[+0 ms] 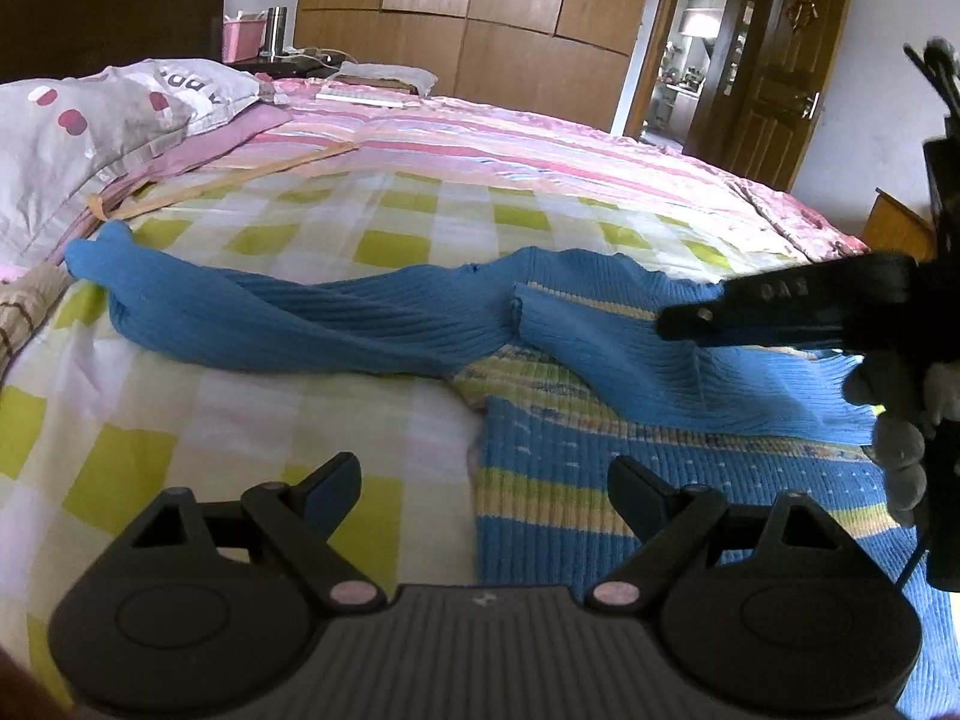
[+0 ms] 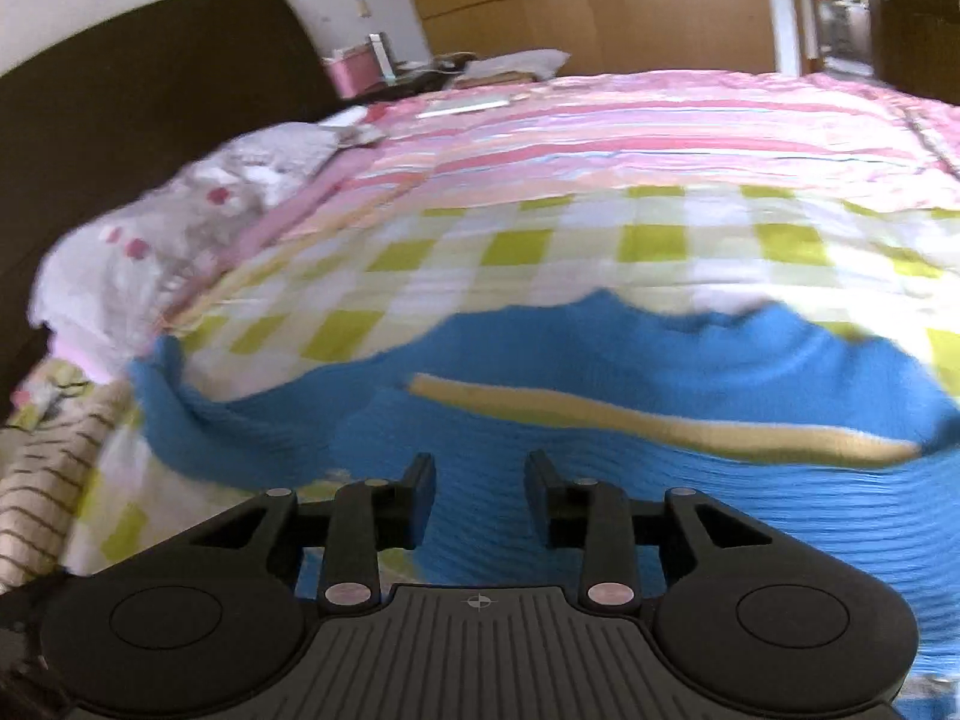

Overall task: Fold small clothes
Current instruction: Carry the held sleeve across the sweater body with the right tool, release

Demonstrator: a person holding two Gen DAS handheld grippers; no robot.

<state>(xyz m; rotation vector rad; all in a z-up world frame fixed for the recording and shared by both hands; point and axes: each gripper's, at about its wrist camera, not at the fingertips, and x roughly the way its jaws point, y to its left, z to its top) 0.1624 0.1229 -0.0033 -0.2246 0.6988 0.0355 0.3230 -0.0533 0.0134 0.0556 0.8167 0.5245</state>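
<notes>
A small blue ribbed sweater [image 1: 600, 360] with yellow and green stripes lies on the checked sheet [image 1: 240, 420]; one sleeve [image 1: 240, 318] stretches off to the left. My left gripper [image 1: 483, 480] hovers wide open over the sweater's left hem, with nothing gripped. In the left wrist view the right gripper [image 1: 780, 312] comes in from the right, low over the folded-over top part, held by a grey-gloved hand [image 1: 894, 420]. In the blurred right wrist view the right gripper [image 2: 480, 480] stands partly open just above the sweater [image 2: 600, 420], with a clear gap between its fingers.
A grey pillow [image 1: 90, 120] lies at the far left by a dark headboard [image 2: 150, 120]. A pink striped quilt [image 1: 510, 144] covers the far half of the bed. Behind stand a wooden wardrobe [image 1: 480, 0], an open door [image 1: 774, 90] and a nightstand with a pink box [image 1: 243, 39].
</notes>
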